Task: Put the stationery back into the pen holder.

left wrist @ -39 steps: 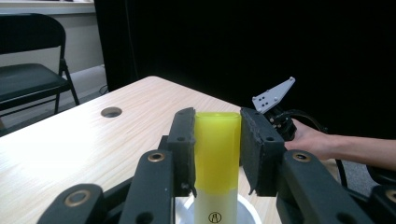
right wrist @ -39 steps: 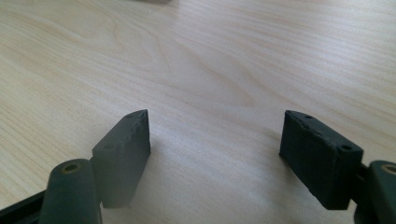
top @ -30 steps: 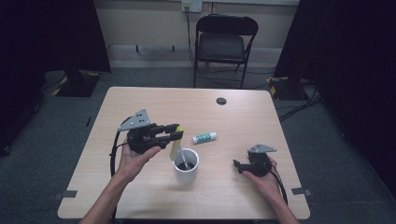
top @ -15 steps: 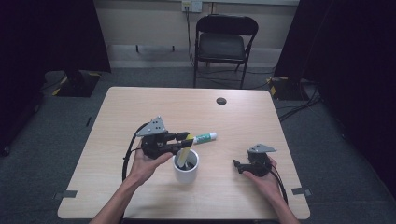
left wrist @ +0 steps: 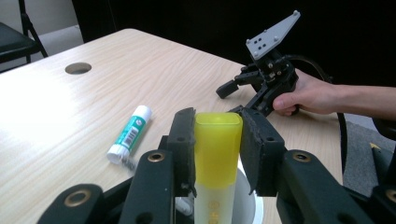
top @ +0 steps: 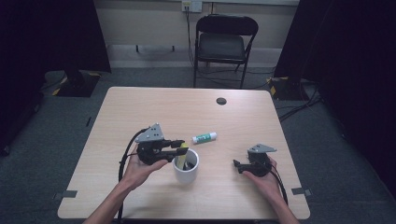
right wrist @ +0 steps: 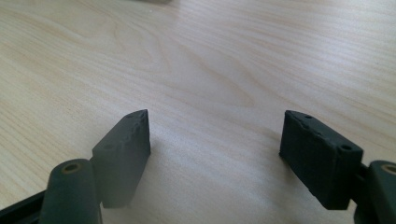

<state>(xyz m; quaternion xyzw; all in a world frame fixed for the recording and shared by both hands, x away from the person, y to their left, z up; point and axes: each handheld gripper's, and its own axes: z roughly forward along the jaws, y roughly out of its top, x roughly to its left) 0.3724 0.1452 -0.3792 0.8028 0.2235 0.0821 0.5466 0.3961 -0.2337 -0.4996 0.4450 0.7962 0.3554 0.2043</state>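
Highlighter (left wrist: 217,154), yellow and upright, sits pinched between the left gripper (left wrist: 218,140) pads, its lower end over the white cup (top: 186,167) at lower centre of the high view. Right gripper (top: 239,165) rests lower right on the surface (top: 261,116), jaws spread around nothing. A glue stick (top: 204,137) lies just above the cup.
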